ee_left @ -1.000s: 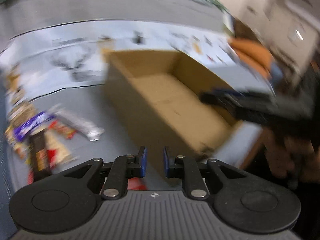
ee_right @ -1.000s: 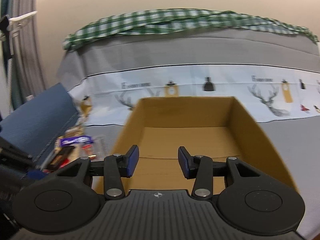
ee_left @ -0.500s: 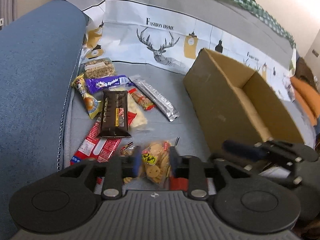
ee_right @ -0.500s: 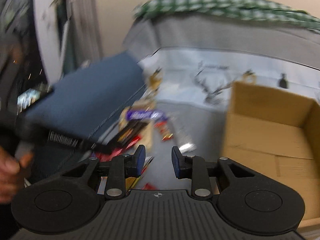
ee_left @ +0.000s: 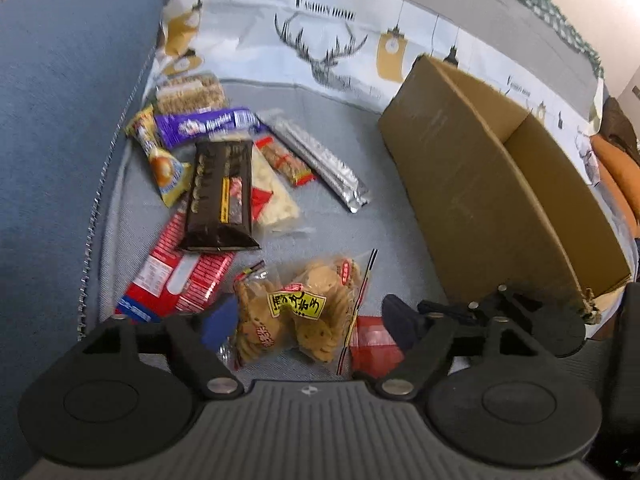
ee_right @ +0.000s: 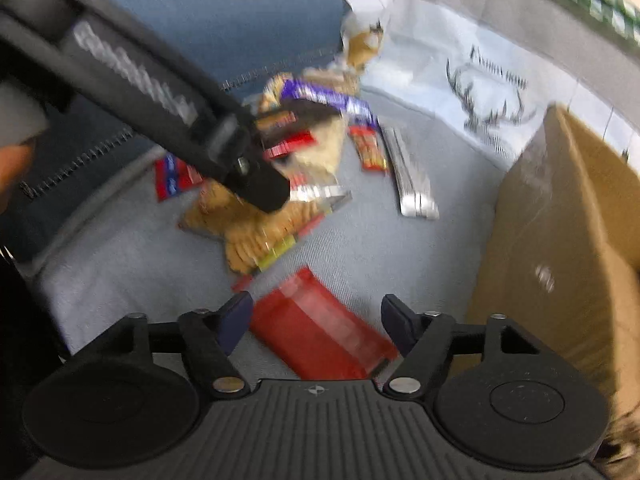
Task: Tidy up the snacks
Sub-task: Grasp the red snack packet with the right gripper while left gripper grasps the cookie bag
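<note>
Both tongs are opening with nothing gripped: left tongs (ee_left: 306, 322) straddle the cracker bag (ee_left: 296, 314), right tongs (ee_right: 316, 324) straddle the red packet (ee_right: 320, 330) running 10-to-4 o'clock.

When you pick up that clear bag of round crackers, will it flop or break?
The cracker bag looks like thin, crinkly plastic, so it will probably sag and feel slippery. The round crackers inside sit loosely stacked and could shift or crack under a hard squeeze. It seems light for its size.
</note>
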Demonstrator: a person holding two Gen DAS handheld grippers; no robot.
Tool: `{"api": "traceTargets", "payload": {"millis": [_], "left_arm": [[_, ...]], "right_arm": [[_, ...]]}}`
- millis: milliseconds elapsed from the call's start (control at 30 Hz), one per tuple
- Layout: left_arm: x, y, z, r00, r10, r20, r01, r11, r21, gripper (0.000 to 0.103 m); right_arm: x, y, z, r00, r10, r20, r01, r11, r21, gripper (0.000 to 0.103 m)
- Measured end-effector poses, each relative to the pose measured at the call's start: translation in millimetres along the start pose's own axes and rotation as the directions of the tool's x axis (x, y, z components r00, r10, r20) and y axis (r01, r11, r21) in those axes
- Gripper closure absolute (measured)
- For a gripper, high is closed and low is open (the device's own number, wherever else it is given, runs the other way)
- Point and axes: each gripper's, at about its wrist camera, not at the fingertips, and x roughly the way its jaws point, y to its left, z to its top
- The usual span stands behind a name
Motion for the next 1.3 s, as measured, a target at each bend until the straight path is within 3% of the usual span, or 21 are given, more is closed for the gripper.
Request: {"api": "traceTargets", "payload": {"millis": [67,433,567,633,700,733,933,1033,1100,1167,1200,1300], "left_arm": [[7,-3,1,1.0,0.012,-0.023,-0.012,1.0,0.0,0.015],[31,-8,8,0.996,0.036,-0.078,-0.037,0.999,-0.022,0.009],[36,-9,8,0.994,0.059,-0.092,-0.061,0.998,-0.022,0.009],[39,-10,8,0.992,0.087,-0.095,-0.089,0.996,-0.016,0.009],[41,-10,7,0.989,0.114,-0.098,-0.115,0.993,-0.01,0.011],[42,-11,7,0.988,0.122,-0.095,-0.123,0.992,-0.006,0.013],[29,-6,7,0.992,0.12,-0.038,-0.121,0.992,-0.036,0.029],[24,-1,6,0.991,0.129,-0.024,-0.13,0.99,-0.058,0.03],[19,1,6,0.991,0.132,-0.006,-0.132,0.989,-0.07,0.03],[15,4,5,0.992,0.128,0.008,-0.127,0.988,-0.085,0.031],[14,5,5,0.992,0.125,0.008,-0.124,0.988,-0.091,0.03],[16,4,5,0.992,0.128,0.0,-0.127,0.988,-0.087,0.03]], "right_arm": [[1,-2,-3,1.0,0.02,0.013,-0.02,1.0,0.001,0.026],[-1,-6,-6,0.994,0.11,-0.018,-0.11,0.994,-0.001,0.029],[-4,-5,-5,0.992,0.123,0.002,-0.122,0.992,-0.017,0.053],[-7,-3,-5,0.991,0.132,0.01,-0.132,0.991,-0.035,0.06],[-11,-1,-6,0.989,0.148,0.022,-0.147,0.988,-0.047,0.079],[-12,-2,-6,0.986,0.167,0.024,-0.166,0.985,-0.039,0.096],[-13,-2,-5,0.982,0.187,0.039,-0.185,0.982,-0.032,0.098],[-17,-3,-5,0.987,0.146,0.071,-0.144,0.989,-0.028,0.095],[-19,-6,-6,0.99,0.112,0.086,-0.111,0.994,-0.018,0.076],[-14,-7,-7,0.995,0.061,0.077,-0.061,0.998,-0.005,0.025],[-10,-6,-9,0.997,0.044,0.057,-0.043,0.999,-0.02,0.021],[-1,-6,-13,0.999,0.029,0.018,-0.029,0.999,-0.025,0.027]]}}
